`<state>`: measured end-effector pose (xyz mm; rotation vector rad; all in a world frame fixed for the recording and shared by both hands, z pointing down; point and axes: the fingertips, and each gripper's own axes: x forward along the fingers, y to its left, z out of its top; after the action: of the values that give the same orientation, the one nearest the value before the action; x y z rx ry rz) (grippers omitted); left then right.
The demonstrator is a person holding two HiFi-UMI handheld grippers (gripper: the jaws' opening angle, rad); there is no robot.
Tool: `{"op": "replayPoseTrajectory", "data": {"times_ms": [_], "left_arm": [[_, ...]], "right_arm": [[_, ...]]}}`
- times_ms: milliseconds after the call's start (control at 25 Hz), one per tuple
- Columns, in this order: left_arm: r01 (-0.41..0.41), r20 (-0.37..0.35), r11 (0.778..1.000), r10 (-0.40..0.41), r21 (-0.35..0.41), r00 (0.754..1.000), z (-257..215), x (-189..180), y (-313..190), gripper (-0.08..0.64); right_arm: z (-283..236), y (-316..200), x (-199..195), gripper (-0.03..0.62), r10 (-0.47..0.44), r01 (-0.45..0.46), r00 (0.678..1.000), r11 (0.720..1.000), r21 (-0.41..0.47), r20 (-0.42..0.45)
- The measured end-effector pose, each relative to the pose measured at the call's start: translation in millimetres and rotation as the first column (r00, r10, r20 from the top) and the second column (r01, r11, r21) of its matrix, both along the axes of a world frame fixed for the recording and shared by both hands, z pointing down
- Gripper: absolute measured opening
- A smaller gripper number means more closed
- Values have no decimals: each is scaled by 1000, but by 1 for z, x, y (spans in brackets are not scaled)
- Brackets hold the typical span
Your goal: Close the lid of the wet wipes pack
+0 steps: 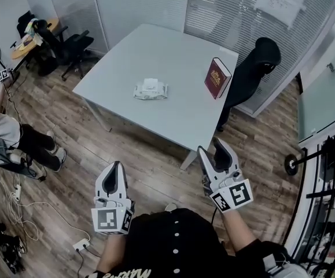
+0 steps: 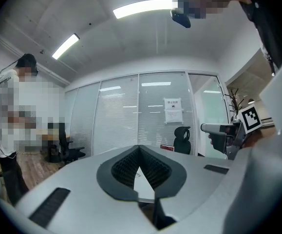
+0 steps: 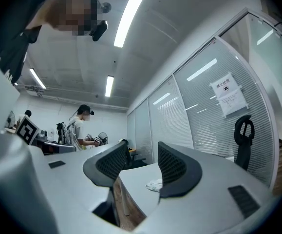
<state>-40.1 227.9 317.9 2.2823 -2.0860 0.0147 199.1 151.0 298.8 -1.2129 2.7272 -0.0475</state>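
A person holds a two-jaw gripper in each hand, both arms stretched forward at about waist height. The left gripper [image 1: 116, 168] points level and straight ahead, its jaw tips pressed together with nothing between them. The right gripper [image 1: 212, 146] tilts slightly upward, its jaws spread wide and empty. Each gripper's marker cube sits near the wrist, above a bare forearm.

A pale grey table [image 1: 155, 51] carries two things. The wet wipes pack [image 1: 150, 90] lies flat around its middle, somewhat closer to the near edge. A dark red book [image 1: 217, 77] stands upright by the right edge, near the far corner.
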Motion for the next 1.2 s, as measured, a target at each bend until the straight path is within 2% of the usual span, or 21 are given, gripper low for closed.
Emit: {"op": "replayPoseTrajectory", "data": {"times_ms": [200,400,560,1200], "left_arm": [[-9,8,1000,9,-24,1000,10,14,-13,6],[9,-5,998,-9,-61,1000,22,7,-21,6],[-11,-8,997,11,-73,1000,26,0,-37,6],[-44,1,999,44,-16,999,8,-62,-120,6]], "right_arm": [[16,-17,3,201,-17,18,1000,999,-30,4],[26,-28,0,201,-18,18,1000,998,-52,-12],[26,-41,-6,201,-1,0,1000,999,-48,-17],[15,-113,-67,183,33,-34,999,999,-22,-29]]}}
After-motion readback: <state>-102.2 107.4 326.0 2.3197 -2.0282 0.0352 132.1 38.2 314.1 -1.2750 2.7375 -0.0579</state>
